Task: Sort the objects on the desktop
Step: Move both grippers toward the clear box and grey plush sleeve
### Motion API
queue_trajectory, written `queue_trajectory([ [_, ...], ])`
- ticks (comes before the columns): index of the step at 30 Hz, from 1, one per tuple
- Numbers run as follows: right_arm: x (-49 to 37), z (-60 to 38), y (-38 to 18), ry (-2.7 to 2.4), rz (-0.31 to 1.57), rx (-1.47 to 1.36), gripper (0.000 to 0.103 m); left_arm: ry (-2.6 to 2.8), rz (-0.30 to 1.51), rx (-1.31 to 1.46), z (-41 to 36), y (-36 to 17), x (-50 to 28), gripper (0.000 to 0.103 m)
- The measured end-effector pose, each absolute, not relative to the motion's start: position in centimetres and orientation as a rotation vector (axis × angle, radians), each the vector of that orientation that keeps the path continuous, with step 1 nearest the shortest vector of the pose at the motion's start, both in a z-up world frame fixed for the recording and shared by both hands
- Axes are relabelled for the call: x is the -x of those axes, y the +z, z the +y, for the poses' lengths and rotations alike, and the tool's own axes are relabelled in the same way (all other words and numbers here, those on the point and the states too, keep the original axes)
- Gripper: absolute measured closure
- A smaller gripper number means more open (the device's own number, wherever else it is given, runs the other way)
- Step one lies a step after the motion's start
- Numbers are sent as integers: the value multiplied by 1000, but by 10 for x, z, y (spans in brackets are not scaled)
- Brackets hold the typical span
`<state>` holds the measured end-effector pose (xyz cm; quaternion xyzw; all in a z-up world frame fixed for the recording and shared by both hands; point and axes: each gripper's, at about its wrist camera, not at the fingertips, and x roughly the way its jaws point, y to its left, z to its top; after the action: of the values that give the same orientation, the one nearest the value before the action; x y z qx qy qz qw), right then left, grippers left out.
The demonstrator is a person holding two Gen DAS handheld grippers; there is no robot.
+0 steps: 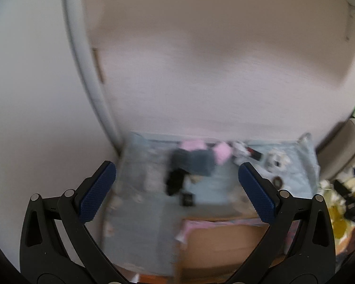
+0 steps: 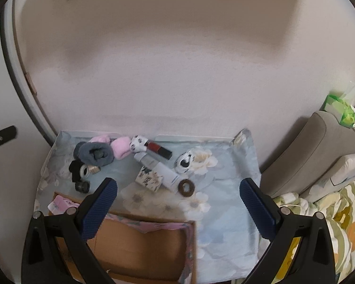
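A small table under a pale blue flowered cloth (image 2: 224,224) carries several loose items: a grey sock roll (image 2: 94,155), pink socks (image 2: 120,148), a red lipstick (image 2: 159,149), a white tube (image 2: 159,169), a small flowered box (image 2: 149,178), a brown ring (image 2: 186,187) and black bits (image 2: 76,170). An open cardboard box (image 2: 142,246) sits at the near edge. My right gripper (image 2: 178,207) hangs open above the cloth, holding nothing. My left gripper (image 1: 177,194) is open too, over the same table; its view is blurred, with the grey sock roll (image 1: 194,161) between and beyond its fingers.
A white wall stands right behind the table. To the right are a grey cushion (image 2: 314,151), a green tissue pack (image 2: 340,108) and a flowered blanket (image 2: 338,224). A white curved frame (image 2: 19,71) runs along the left.
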<state>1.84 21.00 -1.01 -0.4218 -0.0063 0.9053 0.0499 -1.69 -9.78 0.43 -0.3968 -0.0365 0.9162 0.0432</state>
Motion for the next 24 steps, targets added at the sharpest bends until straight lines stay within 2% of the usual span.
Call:
queue_trajectory([
  [7, 11, 229, -30, 2757, -7, 1427, 0, 2712, -147, 1326, -143, -41, 48, 0],
  [12, 37, 218, -55, 2766, -89, 1518, 0, 2617, -142, 1429, -142, -90, 68, 1],
  [19, 81, 162, -98, 2849, -113, 1734, 0, 2520, -105, 1566, -143, -164, 88, 6],
  [24, 113, 107, -132, 2881, -240, 1844, 0, 2497, -3, 1634, -135, -205, 105, 9],
])
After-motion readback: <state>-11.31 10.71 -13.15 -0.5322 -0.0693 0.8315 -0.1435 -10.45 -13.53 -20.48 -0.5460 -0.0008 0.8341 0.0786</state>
